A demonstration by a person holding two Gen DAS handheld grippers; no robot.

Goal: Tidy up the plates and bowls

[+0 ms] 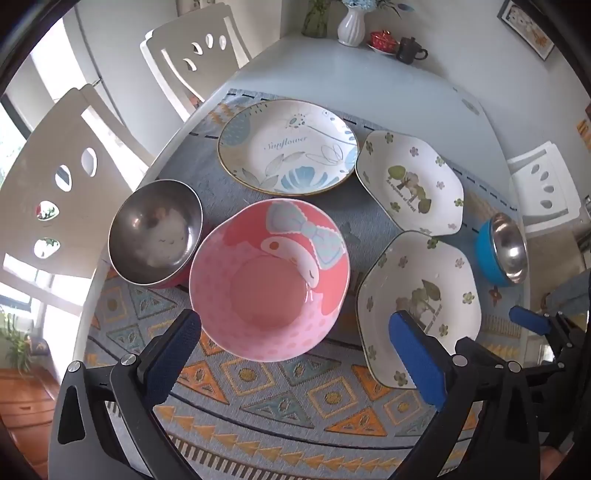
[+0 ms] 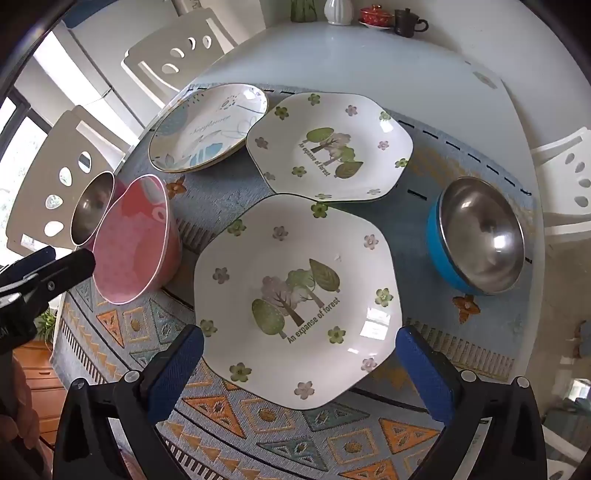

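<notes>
In the left wrist view a pink bowl (image 1: 269, 280) with a bow print stands on the patterned mat (image 1: 280, 402). My left gripper (image 1: 293, 325) hangs open above its near rim, touching nothing. In the right wrist view a hexagonal forest plate (image 2: 295, 295) lies below my right gripper (image 2: 299, 339), which is open and holds nothing. A second forest plate (image 2: 328, 147) lies behind it, beside a round Sunflower plate (image 2: 207, 133). A steel bowl with a red outside (image 1: 155, 232) stands left of the pink bowl. A blue steel bowl (image 2: 476, 236) stands at the right.
The mat covers the near part of a pale round table (image 1: 369, 81). A white vase (image 1: 351, 26), a red lidded cup (image 1: 384, 38) and a dark mug (image 1: 408, 50) stand at its far edge. White chairs (image 1: 66, 177) surround the table.
</notes>
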